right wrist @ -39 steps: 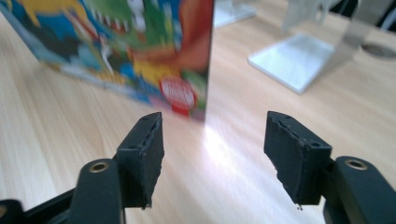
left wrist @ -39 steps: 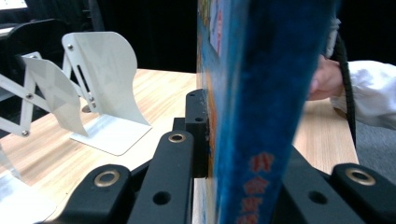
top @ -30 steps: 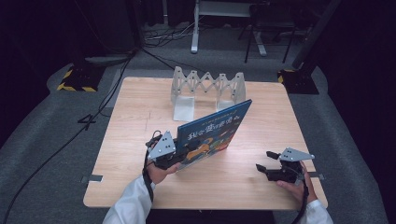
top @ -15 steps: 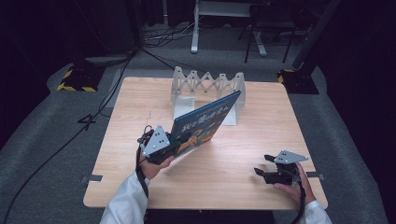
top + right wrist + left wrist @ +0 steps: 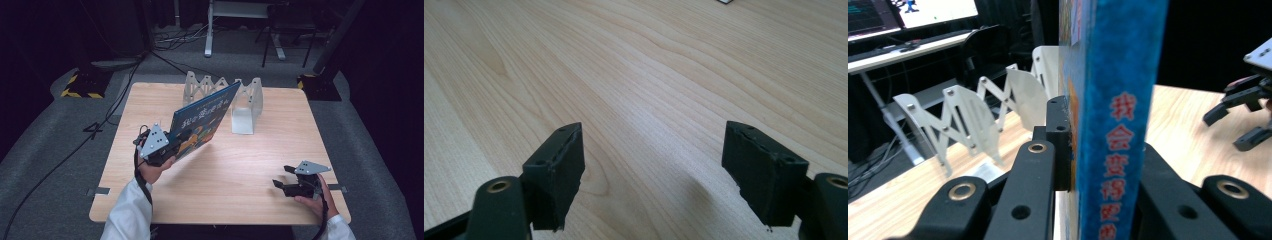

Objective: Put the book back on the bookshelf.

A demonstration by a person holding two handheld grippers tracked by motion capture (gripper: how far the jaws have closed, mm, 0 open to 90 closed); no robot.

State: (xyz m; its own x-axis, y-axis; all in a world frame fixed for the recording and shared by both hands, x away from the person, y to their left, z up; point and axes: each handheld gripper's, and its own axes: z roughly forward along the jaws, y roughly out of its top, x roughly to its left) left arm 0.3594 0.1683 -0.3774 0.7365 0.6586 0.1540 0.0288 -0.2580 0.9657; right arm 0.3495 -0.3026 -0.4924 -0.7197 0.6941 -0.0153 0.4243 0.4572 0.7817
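Note:
A blue picture book (image 5: 202, 120) is held up off the wooden table (image 5: 240, 170), tilted, its top edge toward the white accordion rack (image 5: 246, 97). My left gripper (image 5: 175, 145) is shut on the book's lower end. In the left gripper view the black jaws clamp the blue spine (image 5: 1120, 100) from both sides, and the rack (image 5: 973, 115) stands behind. My right gripper (image 5: 280, 184) rests low near the table's front right edge, open. Its jaws have just opened a little wider, and between its pads (image 5: 559, 160) lies bare wood.
The rack stands at the table's back centre, with a white base plate (image 5: 242, 122) in front of it. Cables (image 5: 100, 125) run over the grey floor at the left. A stand with yellow-black tape (image 5: 80, 85) sits beyond the table's back left corner.
My left gripper has lifted the book and carried it left and toward the back, steeper now. The right gripper has stayed near the front right edge.

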